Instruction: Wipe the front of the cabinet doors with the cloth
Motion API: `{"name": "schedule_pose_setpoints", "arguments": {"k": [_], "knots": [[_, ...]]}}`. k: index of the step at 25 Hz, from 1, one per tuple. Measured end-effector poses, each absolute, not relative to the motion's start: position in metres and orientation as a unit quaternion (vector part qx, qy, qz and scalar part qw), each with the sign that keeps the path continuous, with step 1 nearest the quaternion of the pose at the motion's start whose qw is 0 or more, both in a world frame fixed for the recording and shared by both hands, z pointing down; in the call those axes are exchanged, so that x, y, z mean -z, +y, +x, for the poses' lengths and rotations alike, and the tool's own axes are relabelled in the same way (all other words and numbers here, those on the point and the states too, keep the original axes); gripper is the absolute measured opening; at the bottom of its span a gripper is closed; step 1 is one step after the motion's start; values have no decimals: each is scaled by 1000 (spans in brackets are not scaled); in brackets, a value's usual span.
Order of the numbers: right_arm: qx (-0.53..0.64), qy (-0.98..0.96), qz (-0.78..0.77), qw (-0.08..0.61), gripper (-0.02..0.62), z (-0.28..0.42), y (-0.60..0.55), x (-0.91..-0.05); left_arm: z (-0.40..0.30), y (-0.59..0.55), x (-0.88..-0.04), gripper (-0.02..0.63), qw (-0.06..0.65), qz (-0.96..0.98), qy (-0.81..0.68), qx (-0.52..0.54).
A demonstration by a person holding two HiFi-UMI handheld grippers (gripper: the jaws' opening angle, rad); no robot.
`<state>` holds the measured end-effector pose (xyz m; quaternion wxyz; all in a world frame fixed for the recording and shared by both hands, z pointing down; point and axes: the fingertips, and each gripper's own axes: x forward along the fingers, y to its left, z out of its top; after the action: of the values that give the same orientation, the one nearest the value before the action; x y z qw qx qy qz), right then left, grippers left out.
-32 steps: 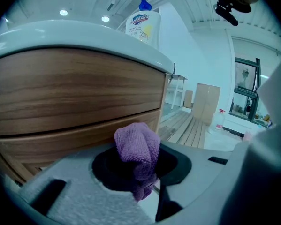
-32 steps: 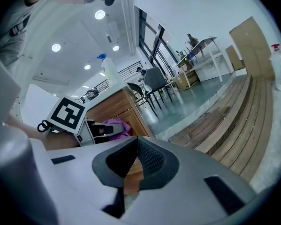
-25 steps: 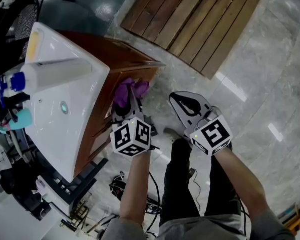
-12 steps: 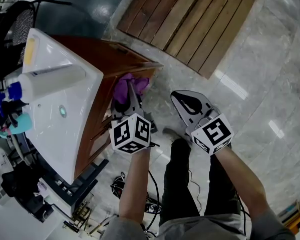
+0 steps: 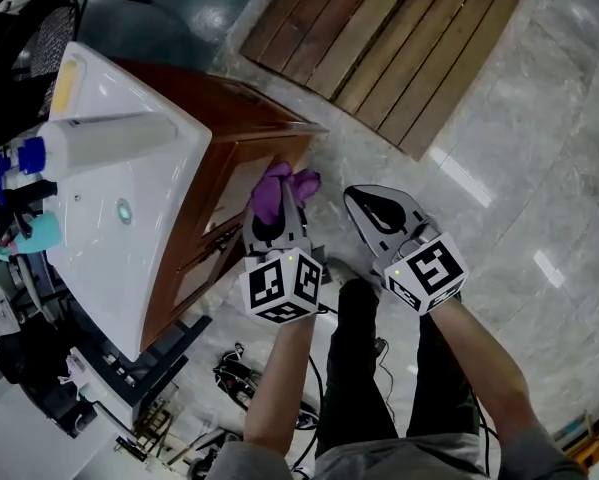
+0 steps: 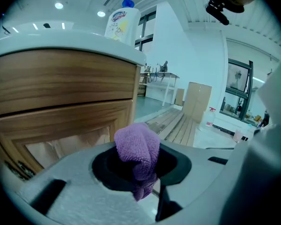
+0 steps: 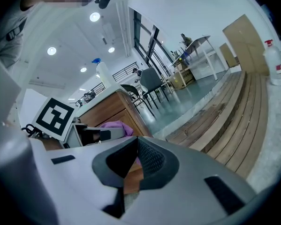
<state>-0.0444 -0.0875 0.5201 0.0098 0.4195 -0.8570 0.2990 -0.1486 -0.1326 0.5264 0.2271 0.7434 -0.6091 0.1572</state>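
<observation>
The brown wooden cabinet point(image 5: 241, 128) stands under a white basin, its door front point(image 6: 60, 121) facing me. My left gripper point(image 5: 277, 211) is shut on a bunched purple cloth point(image 5: 282, 188), which sticks out past the jaws near the right end of the cabinet front. In the left gripper view the cloth point(image 6: 138, 149) fills the jaw gap of the left gripper point(image 6: 141, 167); whether it touches the wood I cannot tell. My right gripper point(image 5: 377, 211) hangs beside it over the floor, shut with nothing in it. The right gripper view shows the right gripper point(image 7: 131, 165), the cloth point(image 7: 116, 125) and the cabinet point(image 7: 113, 106).
The white basin point(image 5: 119, 208) tops the cabinet, with a blue-capped bottle point(image 5: 104, 141) and a teal item point(image 5: 39, 234) on it. A slatted wooden platform point(image 5: 399, 38) lies ahead on the marble floor. Cables point(image 5: 247, 376) lie beside the person's legs point(image 5: 359, 368).
My left gripper has moved right along the cabinet front with the cloth, toward the cabinet's right corner. The right gripper has stayed put.
</observation>
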Motion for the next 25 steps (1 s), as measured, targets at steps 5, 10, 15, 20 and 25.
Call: {"name": "schedule_pose_setpoints", "arguments": {"k": [5, 10, 15, 20, 25], "knots": [[-303, -860, 411, 11, 9, -52, -73, -519, -156, -109, -525, 94, 230, 737, -615, -159], [-303, -865, 400, 15, 9, -62, -57, -516, -166, -88, -526, 94, 236, 728, -624, -157], [-305, -867, 393, 18, 9, -72, -46, -518, -177, -72, -529, 94, 239, 722, -630, -158], [-306, -870, 386, 19, 9, -87, -37, -523, -196, -61, -538, 94, 240, 714, -638, -162], [-308, -871, 382, 23, 9, -101, -32, -531, -220, -55, -550, 94, 243, 705, -645, -166]]}}
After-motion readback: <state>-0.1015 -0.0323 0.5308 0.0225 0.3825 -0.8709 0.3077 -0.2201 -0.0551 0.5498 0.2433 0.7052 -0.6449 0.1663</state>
